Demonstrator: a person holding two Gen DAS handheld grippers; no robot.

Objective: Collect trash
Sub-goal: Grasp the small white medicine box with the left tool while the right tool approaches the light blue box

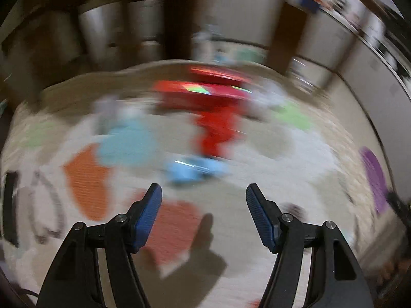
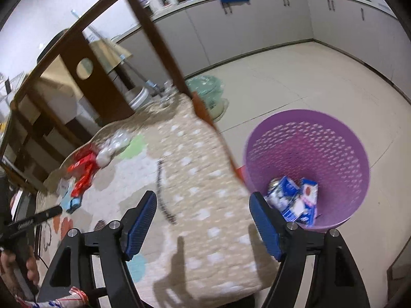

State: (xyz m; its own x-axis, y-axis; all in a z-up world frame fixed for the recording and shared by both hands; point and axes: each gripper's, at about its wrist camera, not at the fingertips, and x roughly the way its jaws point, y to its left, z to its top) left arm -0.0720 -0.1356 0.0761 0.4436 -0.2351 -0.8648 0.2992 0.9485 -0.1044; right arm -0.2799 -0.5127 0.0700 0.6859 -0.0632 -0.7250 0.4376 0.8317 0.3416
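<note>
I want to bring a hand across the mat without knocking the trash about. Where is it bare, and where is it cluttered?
Bare: the spotted stretch of the mat between the red wrappers and the purple basket, and the tiled floor beyond the basket. Crowded: the mat's far corner, where red wrappers, a crumpled silver piece and a light blue piece lie close together.
</note>
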